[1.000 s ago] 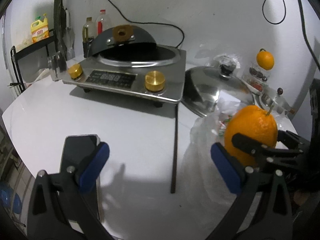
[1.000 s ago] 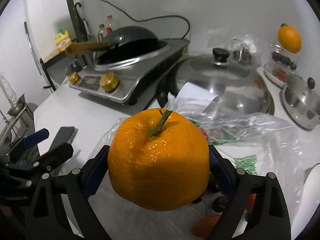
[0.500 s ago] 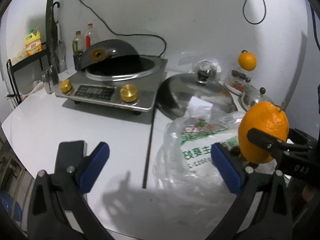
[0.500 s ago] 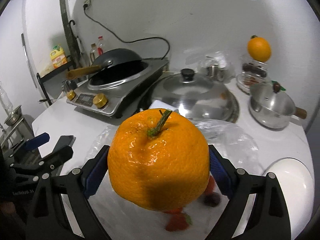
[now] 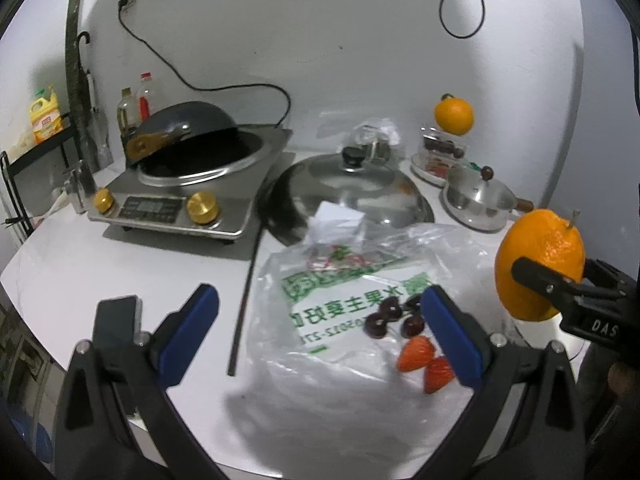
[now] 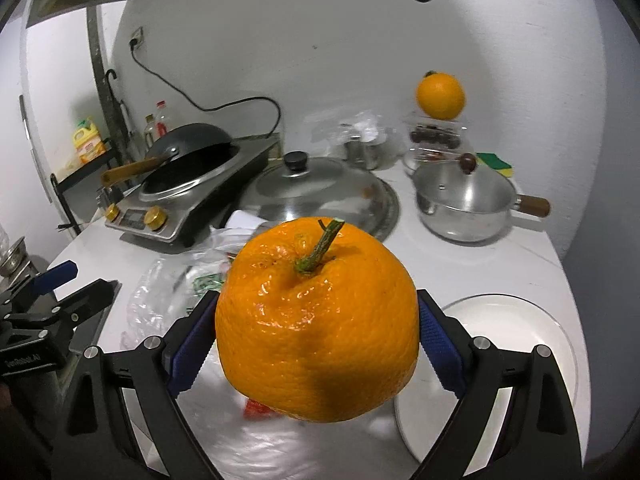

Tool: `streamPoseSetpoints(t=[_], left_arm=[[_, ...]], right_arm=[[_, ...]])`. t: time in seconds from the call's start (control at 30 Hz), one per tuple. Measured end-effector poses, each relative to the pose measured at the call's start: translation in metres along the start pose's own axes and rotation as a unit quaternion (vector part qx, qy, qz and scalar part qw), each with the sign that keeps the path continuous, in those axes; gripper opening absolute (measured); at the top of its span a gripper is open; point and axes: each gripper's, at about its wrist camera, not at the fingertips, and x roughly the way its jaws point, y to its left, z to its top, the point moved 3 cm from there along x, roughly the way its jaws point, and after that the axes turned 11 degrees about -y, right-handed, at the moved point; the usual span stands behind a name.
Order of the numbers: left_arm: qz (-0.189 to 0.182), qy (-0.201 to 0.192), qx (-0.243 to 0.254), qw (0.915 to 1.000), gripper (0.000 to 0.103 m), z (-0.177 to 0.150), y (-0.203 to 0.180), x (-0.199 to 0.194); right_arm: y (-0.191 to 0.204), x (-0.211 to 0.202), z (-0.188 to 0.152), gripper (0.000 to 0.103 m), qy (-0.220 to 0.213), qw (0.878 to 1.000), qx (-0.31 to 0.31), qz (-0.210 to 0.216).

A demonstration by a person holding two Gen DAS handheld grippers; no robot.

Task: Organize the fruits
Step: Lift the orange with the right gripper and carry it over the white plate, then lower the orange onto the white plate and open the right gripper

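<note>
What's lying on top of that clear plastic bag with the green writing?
On the clear plastic bag lie two red strawberries and a few dark round cherries. The left tool's blue finger covers the spot beside them.

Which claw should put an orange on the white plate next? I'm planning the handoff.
Right: the right claw already grips the orange beside the white plate; the left claw is open, over the plastic bag.
</note>
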Motion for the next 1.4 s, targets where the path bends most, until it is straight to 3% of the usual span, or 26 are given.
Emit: streamPoseSetpoints(t=[0.77, 1.4], left_arm=[[-0.033, 0.021, 0.048, 0.9981, 0.102, 0.0, -0.095, 0.019], [-0.042, 0.04, 0.033, 0.9978, 0.102, -0.006, -0.125, 0.06]], right_arm=[[-0.092, -0.016, -0.008, 0.094, -0.002, 0.999, 0.032, -0.028], [-0.146, 0.018, -0.027, 0.094, 0.037, 0.997, 0.03, -0.06]])
